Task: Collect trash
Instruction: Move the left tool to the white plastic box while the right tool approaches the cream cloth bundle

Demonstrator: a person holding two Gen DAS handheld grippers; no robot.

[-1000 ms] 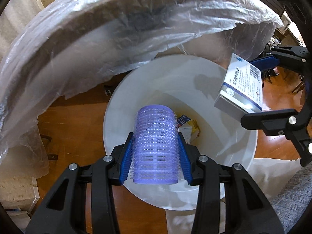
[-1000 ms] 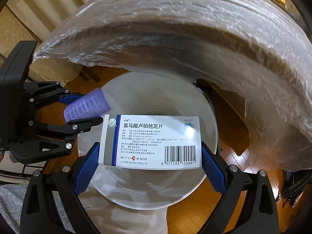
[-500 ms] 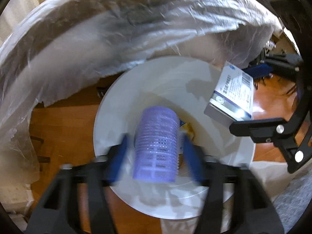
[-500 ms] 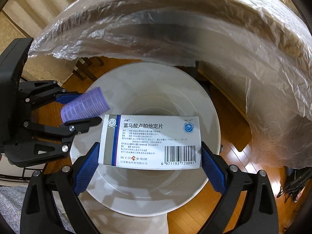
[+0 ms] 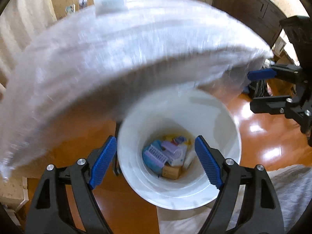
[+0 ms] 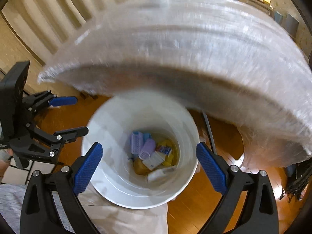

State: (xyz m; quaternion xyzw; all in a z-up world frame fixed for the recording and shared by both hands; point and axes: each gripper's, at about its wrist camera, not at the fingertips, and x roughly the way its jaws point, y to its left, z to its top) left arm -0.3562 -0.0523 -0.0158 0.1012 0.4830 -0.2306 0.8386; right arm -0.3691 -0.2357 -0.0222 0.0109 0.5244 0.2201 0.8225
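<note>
Below, ribbed curlers [image 5: 156, 155] in round bucket [image 5: 230, 120]

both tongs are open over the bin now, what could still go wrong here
The plastic-covered table edge hangs right above the white bin, so lifting the left tongs or right tongs straight up could snag the plastic. Both tongs hover close together, and the views are blurred by motion, so they might knock each other or tip the bin. The trash already inside looks safe.

Black hand-held gripper [image 5: 156, 159] frames, blue ribbed pads [image 5: 102, 161], silver screws [image 5: 50, 167].
</note>
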